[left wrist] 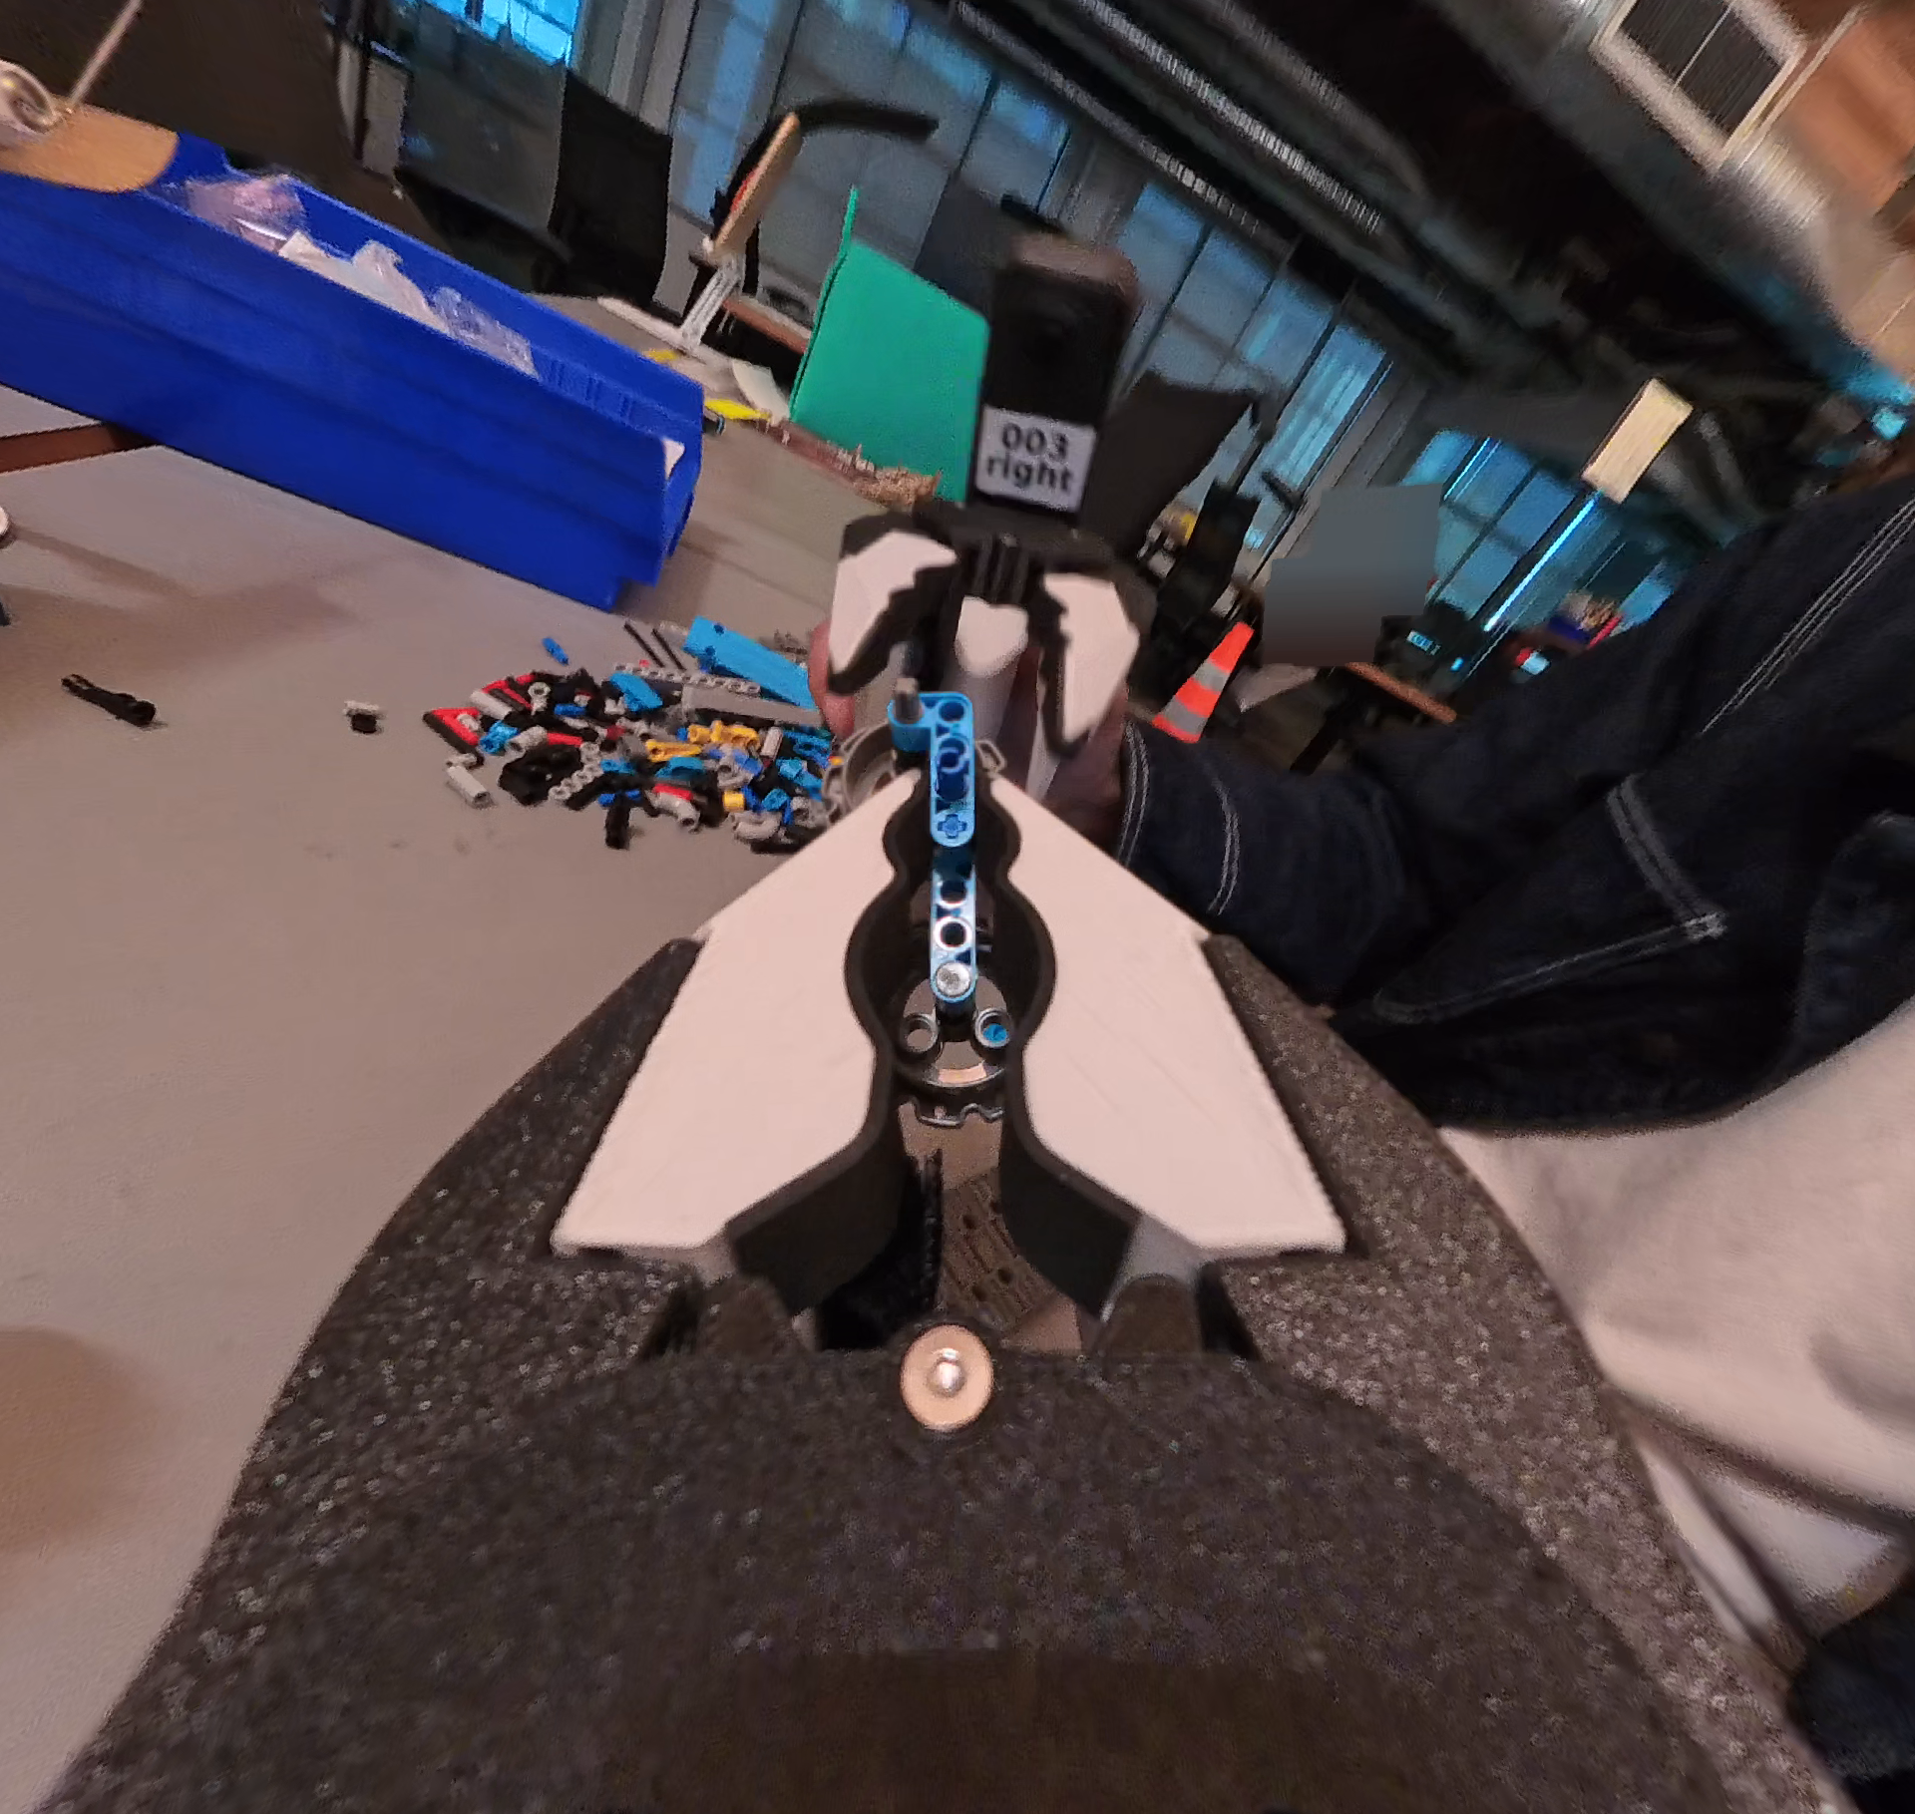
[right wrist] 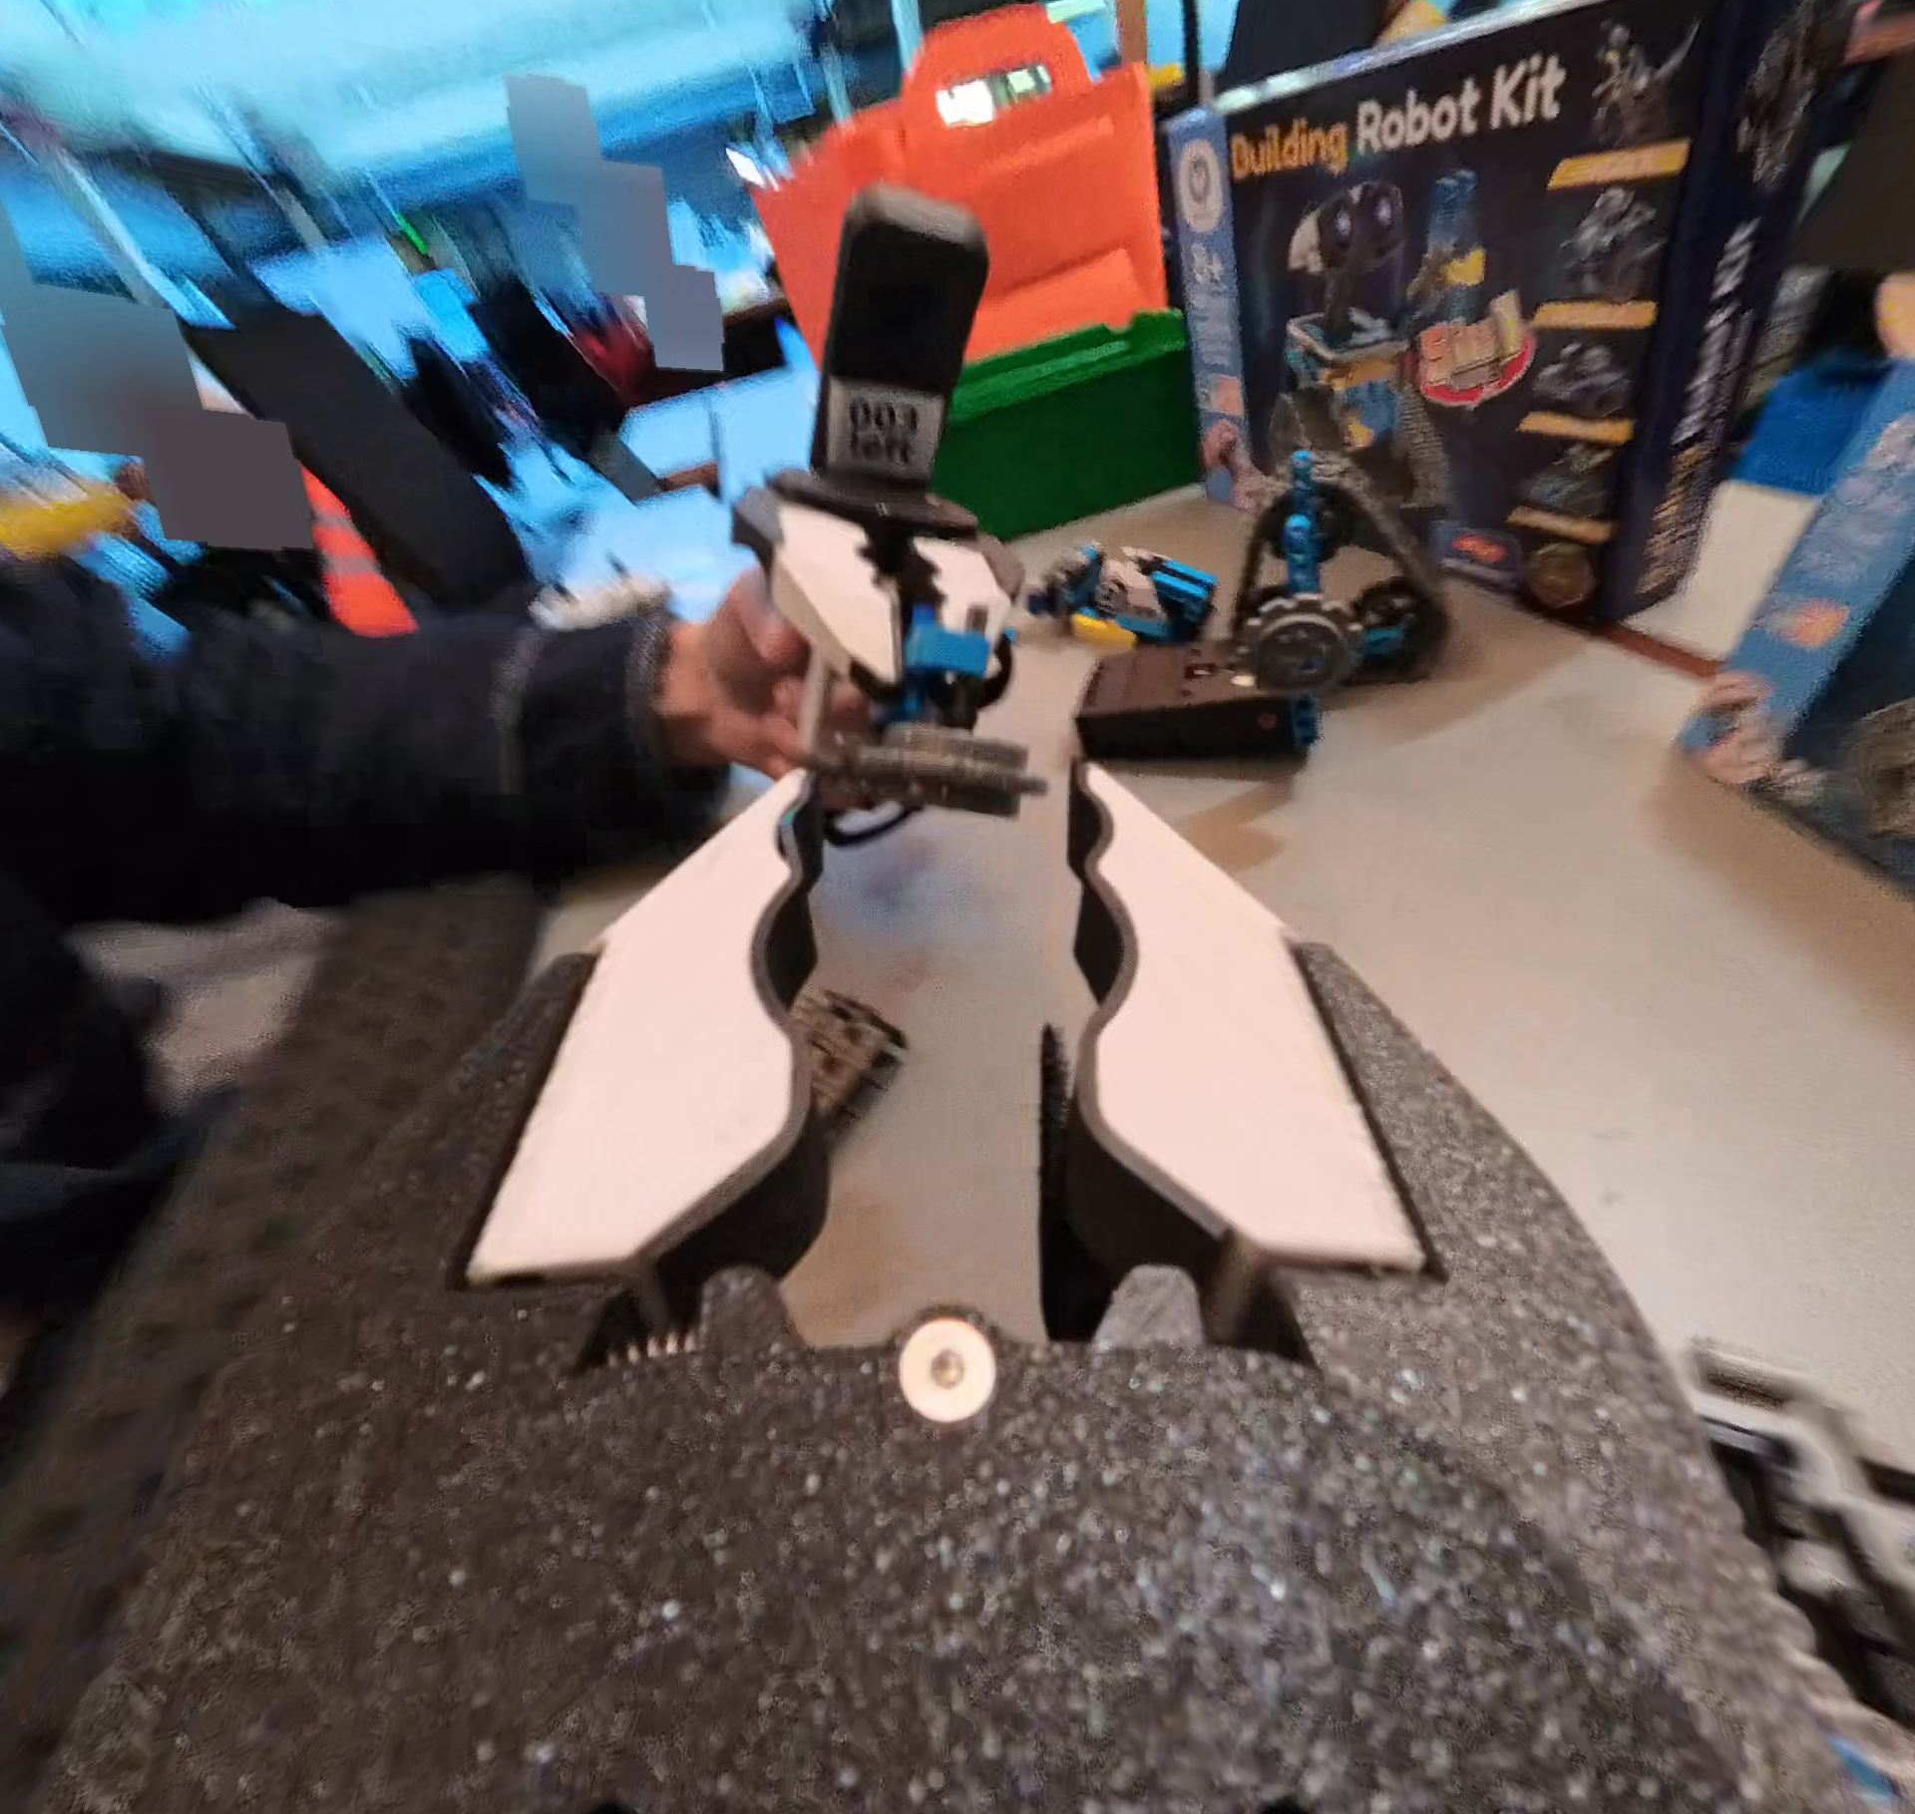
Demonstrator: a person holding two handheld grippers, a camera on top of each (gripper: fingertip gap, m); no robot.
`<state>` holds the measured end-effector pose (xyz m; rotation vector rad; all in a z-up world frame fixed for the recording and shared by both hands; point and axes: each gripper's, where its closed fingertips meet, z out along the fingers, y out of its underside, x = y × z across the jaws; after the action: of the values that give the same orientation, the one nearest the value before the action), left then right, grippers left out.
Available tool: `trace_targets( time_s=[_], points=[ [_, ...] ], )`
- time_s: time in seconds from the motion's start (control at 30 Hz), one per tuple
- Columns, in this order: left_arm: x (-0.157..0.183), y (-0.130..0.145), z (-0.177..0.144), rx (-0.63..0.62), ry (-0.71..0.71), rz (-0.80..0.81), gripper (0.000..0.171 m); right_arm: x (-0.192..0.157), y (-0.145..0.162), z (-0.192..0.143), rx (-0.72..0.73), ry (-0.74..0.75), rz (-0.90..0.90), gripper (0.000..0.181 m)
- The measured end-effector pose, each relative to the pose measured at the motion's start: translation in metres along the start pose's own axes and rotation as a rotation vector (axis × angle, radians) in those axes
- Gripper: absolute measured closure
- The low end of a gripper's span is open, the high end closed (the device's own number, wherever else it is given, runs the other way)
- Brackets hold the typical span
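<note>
My left gripper (left wrist: pixel 953 780) is shut on a small build. A blue perforated beam (left wrist: pixel 951 894) stands out past the fingertips, with a grey pin at its far end. A black round hub (left wrist: pixel 948 1034) sits deeper between the jaws. In the right wrist view, the left gripper (right wrist: pixel 917 666) is held up by a hand (right wrist: pixel 725 687), and a stack of grey gears (right wrist: pixel 922 770) hangs under the blue part. My right gripper (right wrist: pixel 938 790) is open and empty, with its fingertips on either side of the gear stack. It faces the left gripper (left wrist: pixel 984 645).
A pile of small blue, black, grey and yellow parts (left wrist: pixel 642 739) lies on the grey table by a blue bin (left wrist: pixel 342 355). A half-built tracked vehicle (right wrist: pixel 1316 625), a dark kit box (right wrist: pixel 1451 314) and an orange and green case (right wrist: pixel 1036 241) stand at the far right. My left and right fingertips are right by each other. The half-built tracked vehicle (right wrist: pixel 1316 625) is about equally far from each gripper, around 15 cm.
</note>
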<state>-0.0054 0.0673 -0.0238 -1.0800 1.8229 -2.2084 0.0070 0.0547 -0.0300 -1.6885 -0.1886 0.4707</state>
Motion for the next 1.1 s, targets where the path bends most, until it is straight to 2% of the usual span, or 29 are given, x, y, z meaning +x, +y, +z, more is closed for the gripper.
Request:
trace_targets(
  time_s=[0.1, 0.17, 0.23, 0.3, 0.33, 0.4, 0.63, 0.8, 0.87, 0.9, 0.93, 1.1],
  points=[
    [-0.001, -0.003, 0.001, 0.024, 0.015, -0.050, 0.167, 0.003, 0.005, 0.008, -0.064, 0.177, -0.288, 0.138],
    [-0.003, -0.004, 0.003, 0.048, 0.020, -0.092, 0.167, 0.009, 0.006, 0.011, -0.091, 0.275, -0.366, 0.135],
    [-0.004, -0.005, 0.005, 0.069, 0.022, -0.127, 0.167, 0.014, 0.007, 0.015, -0.105, 0.318, -0.371, 0.124],
    [-0.004, -0.004, 0.009, 0.077, 0.024, -0.150, 0.167, 0.017, 0.005, 0.016, -0.100, 0.357, -0.386, 0.132],
    [-0.005, -0.004, 0.011, 0.083, 0.018, -0.159, 0.167, 0.015, 0.006, 0.018, -0.109, 0.348, -0.410, 0.143],
    [-0.009, -0.005, 0.011, 0.096, -0.005, -0.184, 0.167, 0.019, 0.009, 0.017, -0.140, 0.383, -0.430, 0.144],
    [-0.015, -0.009, 0.010, 0.146, -0.092, -0.180, 0.169, 0.022, 0.015, 0.018, -0.194, 0.359, -0.351, 0.146],
    [-0.025, -0.010, 0.011, 0.192, -0.157, -0.222, 0.169, 0.029, 0.018, 0.016, -0.242, 0.455, -0.378, 0.147],
    [-0.028, -0.010, 0.011, 0.206, -0.158, -0.256, 0.169, 0.032, 0.020, 0.015, -0.270, 0.490, -0.414, 0.149],
    [-0.030, -0.010, 0.009, 0.205, -0.164, -0.258, 0.169, 0.033, 0.021, 0.014, -0.277, 0.504, -0.420, 0.159],
    [-0.030, -0.011, 0.007, 0.203, -0.170, -0.244, 0.170, 0.033, 0.020, 0.013, -0.271, 0.511, -0.433, 0.161],
    [-0.020, -0.010, 0.010, 0.164, -0.114, -0.226, 0.168, 0.029, 0.017, 0.011, -0.253, 0.471, -0.451, 0.160]
  ],
)
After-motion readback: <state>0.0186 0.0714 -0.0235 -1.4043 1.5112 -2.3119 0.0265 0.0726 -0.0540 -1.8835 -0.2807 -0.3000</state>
